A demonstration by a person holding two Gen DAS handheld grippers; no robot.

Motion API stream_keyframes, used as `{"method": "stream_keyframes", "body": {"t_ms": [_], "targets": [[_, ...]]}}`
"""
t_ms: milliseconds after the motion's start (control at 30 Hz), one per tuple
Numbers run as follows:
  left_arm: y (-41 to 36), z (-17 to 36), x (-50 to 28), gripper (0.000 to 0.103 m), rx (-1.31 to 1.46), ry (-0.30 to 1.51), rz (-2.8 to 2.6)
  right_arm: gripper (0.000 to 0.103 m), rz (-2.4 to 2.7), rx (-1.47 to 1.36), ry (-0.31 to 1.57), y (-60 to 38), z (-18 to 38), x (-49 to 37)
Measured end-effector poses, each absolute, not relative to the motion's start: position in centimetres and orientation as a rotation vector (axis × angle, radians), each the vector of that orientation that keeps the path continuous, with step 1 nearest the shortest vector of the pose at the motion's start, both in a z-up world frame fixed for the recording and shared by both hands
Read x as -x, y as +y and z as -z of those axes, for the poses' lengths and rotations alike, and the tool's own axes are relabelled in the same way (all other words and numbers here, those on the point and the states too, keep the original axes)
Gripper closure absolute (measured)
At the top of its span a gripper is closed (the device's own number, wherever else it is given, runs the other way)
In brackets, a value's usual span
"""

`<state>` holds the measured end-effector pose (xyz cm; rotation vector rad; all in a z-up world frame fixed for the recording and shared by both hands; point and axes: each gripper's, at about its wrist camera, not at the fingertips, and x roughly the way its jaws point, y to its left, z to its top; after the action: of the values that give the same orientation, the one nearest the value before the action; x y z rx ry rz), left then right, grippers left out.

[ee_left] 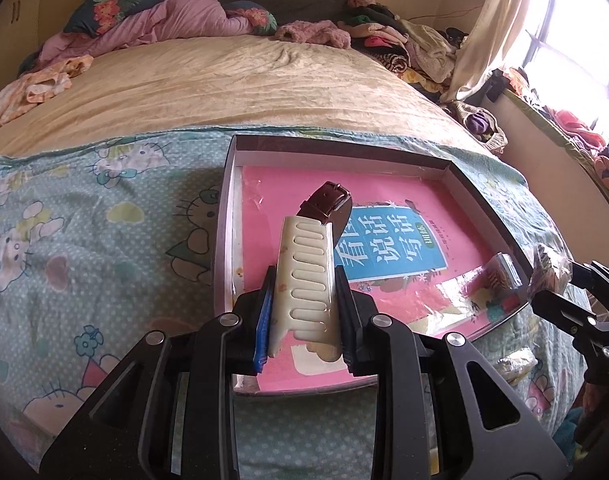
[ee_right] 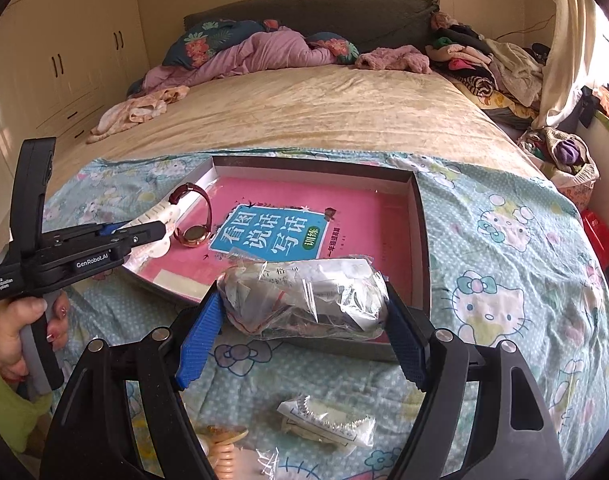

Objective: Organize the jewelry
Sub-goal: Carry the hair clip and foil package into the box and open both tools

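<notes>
My left gripper (ee_left: 304, 280) is shut on a cream slotted hair clip (ee_left: 308, 276), with a watch on a dark red strap (ee_left: 326, 204) hanging over its tip. From the right wrist view the watch (ee_right: 192, 216) hangs over the left edge of a shallow box (ee_right: 420, 240) lined with a pink book (ee_right: 344, 216). My right gripper (ee_right: 304, 312) is shut on a clear plastic bag of jewelry (ee_right: 304, 300) over the box's near edge.
The box (ee_left: 224, 208) lies on a Hello Kitty sheet (ee_left: 84, 220) on a bed. Near me lie a small bag with a silver piece (ee_right: 328, 424), a peach spiral hair tie (ee_right: 224, 460) and another bag. Clothes (ee_right: 484, 60) pile at the far right.
</notes>
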<state>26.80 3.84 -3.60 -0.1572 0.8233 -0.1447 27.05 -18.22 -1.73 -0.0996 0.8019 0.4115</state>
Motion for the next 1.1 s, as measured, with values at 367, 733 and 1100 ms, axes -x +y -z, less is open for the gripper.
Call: {"method": "stream_keyframes", "body": {"t_ms": [367, 733, 1100], "targets": [[4.4, 4.4, -28.2, 0.083, 0.164, 0.838, 0.127, 0.028, -0.424, 0.152, 0.874, -16.0, 4.7, -30.0], [4.7, 4.9, -28.8, 0.083, 0.177, 0.841, 0.122, 0.028, -0.424, 0.16, 0.929, -14.8, 6.2, -31.4], [4.8, 4.7, -28.8, 0.083, 0.18, 0.838, 0.123, 0.019, -0.43, 0.135, 0.919, -15.0, 5.8, -31.2]]}}
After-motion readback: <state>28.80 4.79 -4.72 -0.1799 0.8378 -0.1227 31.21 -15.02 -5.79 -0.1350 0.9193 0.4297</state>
